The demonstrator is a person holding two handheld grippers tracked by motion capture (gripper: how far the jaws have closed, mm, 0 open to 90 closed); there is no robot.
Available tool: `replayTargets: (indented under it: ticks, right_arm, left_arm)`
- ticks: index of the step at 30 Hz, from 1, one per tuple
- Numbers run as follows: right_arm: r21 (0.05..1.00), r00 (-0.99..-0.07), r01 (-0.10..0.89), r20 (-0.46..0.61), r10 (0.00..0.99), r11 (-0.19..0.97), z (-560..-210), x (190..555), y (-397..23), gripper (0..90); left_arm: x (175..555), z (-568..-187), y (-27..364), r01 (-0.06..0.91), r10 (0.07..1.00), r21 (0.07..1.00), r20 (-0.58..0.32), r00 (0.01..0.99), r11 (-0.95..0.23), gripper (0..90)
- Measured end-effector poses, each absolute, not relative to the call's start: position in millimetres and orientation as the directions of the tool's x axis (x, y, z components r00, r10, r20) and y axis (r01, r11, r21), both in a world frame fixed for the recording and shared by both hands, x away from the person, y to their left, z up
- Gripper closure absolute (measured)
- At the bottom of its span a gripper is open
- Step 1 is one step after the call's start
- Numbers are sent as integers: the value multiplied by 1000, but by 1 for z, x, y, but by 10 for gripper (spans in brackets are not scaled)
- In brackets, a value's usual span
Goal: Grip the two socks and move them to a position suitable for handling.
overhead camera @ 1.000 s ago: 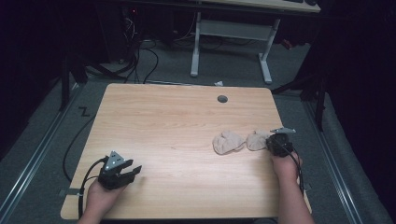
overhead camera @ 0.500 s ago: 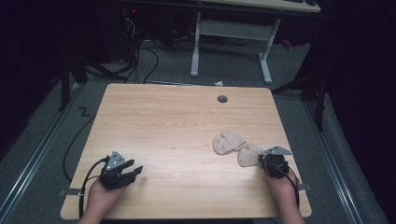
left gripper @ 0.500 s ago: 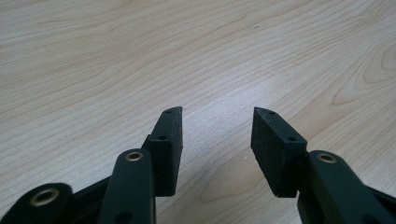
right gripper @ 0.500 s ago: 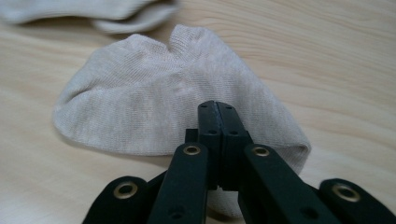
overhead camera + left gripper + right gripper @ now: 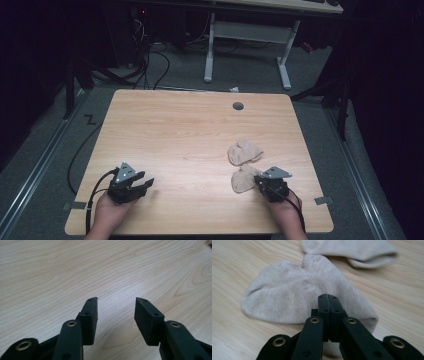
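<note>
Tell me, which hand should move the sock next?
The right. Its gripper is already shut on the near sock, beside the other sock. The left gripper sits open across the table, far from both.

Left gripper (image 5: pixel 116 307) low over bare wood worktop (image 5: pixel 75 270), jaws apart w/ nothing btwn them. Black pads (image 5: pixel 146 320) face each other, grain running across under the gap.

High view looking down over the table (image 5: pixel 200 130), claw cameras low, close, sharing its wood.
</note>
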State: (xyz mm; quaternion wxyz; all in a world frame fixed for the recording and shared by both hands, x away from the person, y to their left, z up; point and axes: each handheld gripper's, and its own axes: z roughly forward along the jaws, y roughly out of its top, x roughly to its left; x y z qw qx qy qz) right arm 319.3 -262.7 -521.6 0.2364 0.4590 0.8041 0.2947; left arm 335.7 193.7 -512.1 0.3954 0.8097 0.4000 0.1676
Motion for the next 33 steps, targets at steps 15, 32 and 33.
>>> replayTargets:
  ticks: [15,32,33]
  right_arm:
    - [681,-626,517,-113,772,519,-522,321,-184,899]
    - [695,-478,575,-141,867,431,-521,324,-230,897]
    - [692,-482,576,-141,865,435,-522,324,-229,897]
  left_arm:
    - [335,-511,193,507,773,776,-40,634,-375,539]
    - [334,-512,190,504,770,777,-40,637,-376,539]
    - [334,-512,190,504,770,778,-41,636,-375,539]
